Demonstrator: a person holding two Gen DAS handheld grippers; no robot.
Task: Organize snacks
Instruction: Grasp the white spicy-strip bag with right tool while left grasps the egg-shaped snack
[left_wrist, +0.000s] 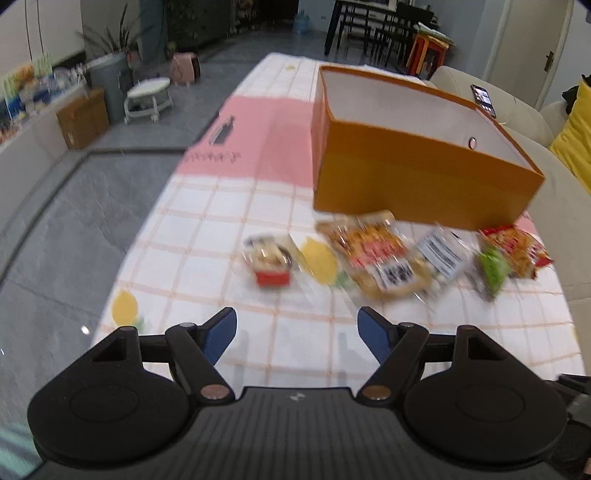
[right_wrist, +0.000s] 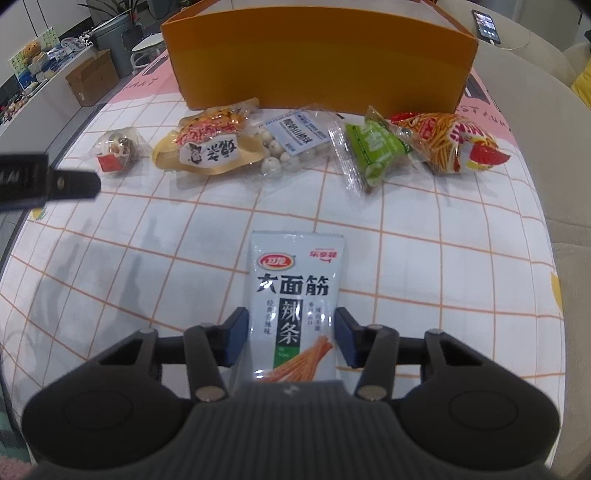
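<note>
An open orange box (left_wrist: 417, 173) stands on the checked tablecloth; it also shows in the right wrist view (right_wrist: 317, 59). Several snack packs lie in a row before it: a small red-based pack (right_wrist: 118, 149), a yellow pack (right_wrist: 207, 144), a clear pack of white balls (right_wrist: 295, 144), a green pack (right_wrist: 375, 147) and a red-orange pack (right_wrist: 454, 144). My right gripper (right_wrist: 291, 338) is closed on a white spicy-strip pack (right_wrist: 295, 302), held above the cloth. My left gripper (left_wrist: 296, 332) is open and empty, short of the row.
The left gripper's tip (right_wrist: 55, 184) pokes in at the left of the right wrist view. A beige sofa (left_wrist: 554, 206) with a phone (left_wrist: 484, 99) runs along the table's right side. Floor, a cardboard box (left_wrist: 83, 118) and a stool (left_wrist: 147, 98) are at left.
</note>
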